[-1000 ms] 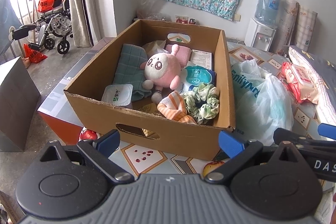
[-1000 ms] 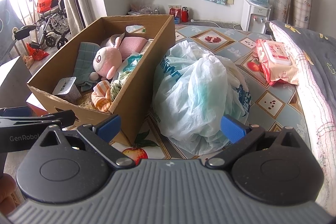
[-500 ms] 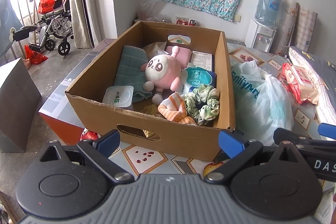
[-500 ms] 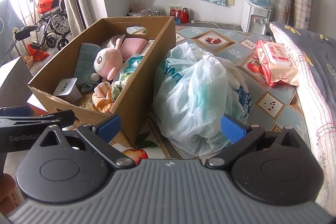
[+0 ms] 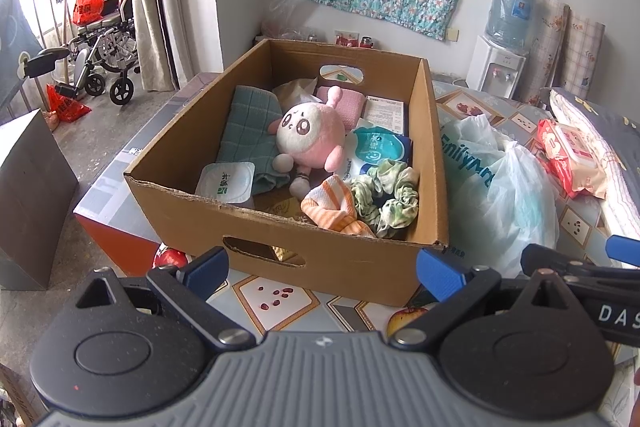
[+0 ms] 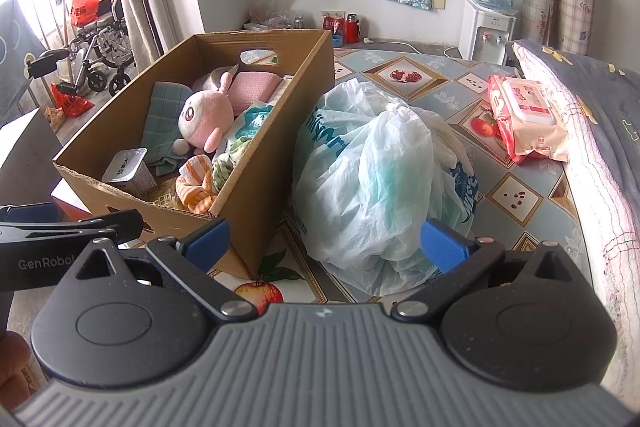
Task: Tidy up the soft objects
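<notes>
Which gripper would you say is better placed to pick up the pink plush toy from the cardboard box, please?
Left, probably. The left gripper points straight into the brown cardboard box, where the round pink plush toy lies. The right gripper faces the white plastic bag beside the box. Both are open and empty.

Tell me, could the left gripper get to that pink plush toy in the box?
Probably yes: the pink plush toy lies uncovered on top in the open-topped cardboard box, and the left gripper is open.
</notes>
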{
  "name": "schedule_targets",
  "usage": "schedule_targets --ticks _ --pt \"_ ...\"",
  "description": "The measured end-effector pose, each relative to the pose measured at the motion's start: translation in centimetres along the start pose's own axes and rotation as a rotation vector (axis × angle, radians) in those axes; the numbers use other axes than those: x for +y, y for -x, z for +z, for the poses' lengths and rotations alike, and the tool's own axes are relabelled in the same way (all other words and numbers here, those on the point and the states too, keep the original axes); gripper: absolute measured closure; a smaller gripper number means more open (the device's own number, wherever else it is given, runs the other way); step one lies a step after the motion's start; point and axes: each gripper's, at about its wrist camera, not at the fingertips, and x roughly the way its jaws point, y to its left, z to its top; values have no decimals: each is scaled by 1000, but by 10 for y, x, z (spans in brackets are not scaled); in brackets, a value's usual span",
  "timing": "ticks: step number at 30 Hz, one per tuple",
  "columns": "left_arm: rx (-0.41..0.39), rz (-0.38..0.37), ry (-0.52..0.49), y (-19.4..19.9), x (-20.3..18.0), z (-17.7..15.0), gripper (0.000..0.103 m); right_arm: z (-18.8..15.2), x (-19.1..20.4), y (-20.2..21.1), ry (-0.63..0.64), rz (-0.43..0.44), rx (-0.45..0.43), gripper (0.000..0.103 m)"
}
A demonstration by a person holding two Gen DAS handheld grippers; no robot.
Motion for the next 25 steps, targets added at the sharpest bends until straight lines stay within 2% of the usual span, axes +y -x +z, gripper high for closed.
schedule_targets --ticks 25 --pt "0 0 1 -1 0 0 2 -3 1 -5 -4 0 9 1"
